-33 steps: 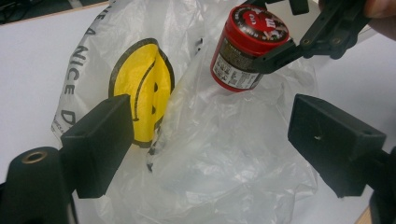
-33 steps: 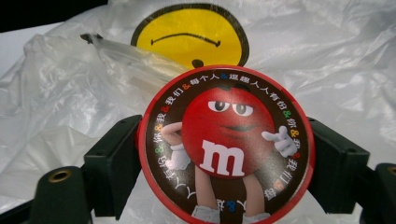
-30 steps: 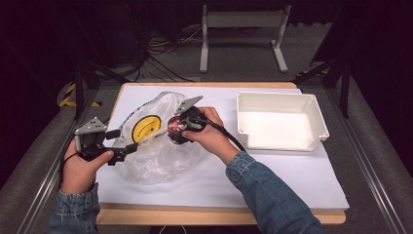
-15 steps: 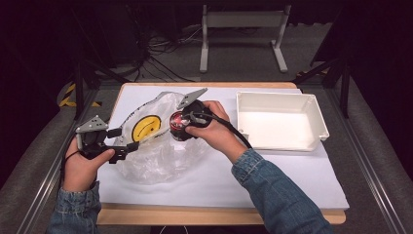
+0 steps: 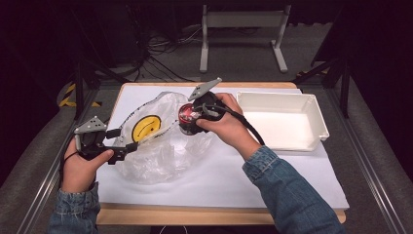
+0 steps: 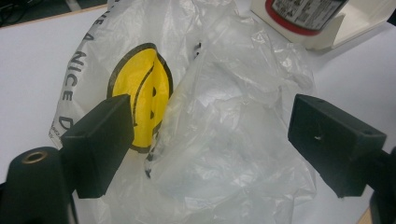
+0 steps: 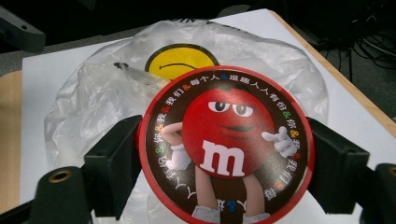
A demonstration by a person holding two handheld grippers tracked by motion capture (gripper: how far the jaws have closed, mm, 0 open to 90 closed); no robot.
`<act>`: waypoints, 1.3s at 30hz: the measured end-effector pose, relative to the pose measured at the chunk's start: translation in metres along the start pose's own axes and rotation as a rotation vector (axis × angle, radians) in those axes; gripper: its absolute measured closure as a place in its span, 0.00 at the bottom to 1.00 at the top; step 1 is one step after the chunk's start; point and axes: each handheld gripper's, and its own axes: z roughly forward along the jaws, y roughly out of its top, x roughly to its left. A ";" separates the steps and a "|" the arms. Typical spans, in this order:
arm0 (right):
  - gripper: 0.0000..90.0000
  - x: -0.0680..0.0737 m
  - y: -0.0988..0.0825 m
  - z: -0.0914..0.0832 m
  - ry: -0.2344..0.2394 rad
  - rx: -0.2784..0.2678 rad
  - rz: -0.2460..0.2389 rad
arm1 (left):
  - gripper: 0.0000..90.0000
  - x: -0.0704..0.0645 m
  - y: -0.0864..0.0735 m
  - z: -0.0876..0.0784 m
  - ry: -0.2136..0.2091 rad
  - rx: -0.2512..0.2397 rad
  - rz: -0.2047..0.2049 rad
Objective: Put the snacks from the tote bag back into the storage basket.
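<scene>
A round M&M's can (image 5: 185, 113) with a red lid (image 7: 224, 144) hangs over the right part of a crumpled clear plastic bag (image 5: 160, 148). My right gripper (image 5: 191, 122) is shut on it, with one jaw pressed on each side of the lid (image 7: 226, 161). The bag (image 7: 93, 102) carries a yellow smiley face (image 5: 146, 127) and lies on the white sheet. At the bag's left edge my left gripper (image 5: 122, 140) rests low. Its jaws stand wide apart (image 6: 215, 140), with the bag (image 6: 224, 93) lying loose between and beyond them. The can's bottom (image 6: 303, 11) shows at the top of the left gripper view.
A white tray (image 5: 311, 105) stands empty on the right half of the table, close to the right hand. The white sheet (image 5: 219, 175) covers the wooden tabletop. A metal stand (image 5: 243, 19) and cables lie on the floor behind the table.
The right hand has lifted the can a little, up and slightly towards the tray. The left hand and the bag have kept still.
</scene>
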 end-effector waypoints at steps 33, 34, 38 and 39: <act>0.24 -0.053 -0.024 -0.073 -0.108 -0.003 0.103 | 0.17 0.002 -0.001 -0.001 0.002 0.001 -0.007; 0.24 -0.055 -0.025 -0.074 -0.113 -0.001 0.103 | 0.17 0.002 -0.001 -0.001 0.002 0.001 -0.007; 0.24 -0.062 -0.029 -0.080 -0.127 -0.005 0.119 | 0.17 0.002 -0.001 0.000 0.001 0.003 -0.007; 0.24 -0.064 -0.030 -0.081 -0.128 -0.006 0.121 | 0.17 0.003 -0.001 0.000 0.001 0.002 -0.007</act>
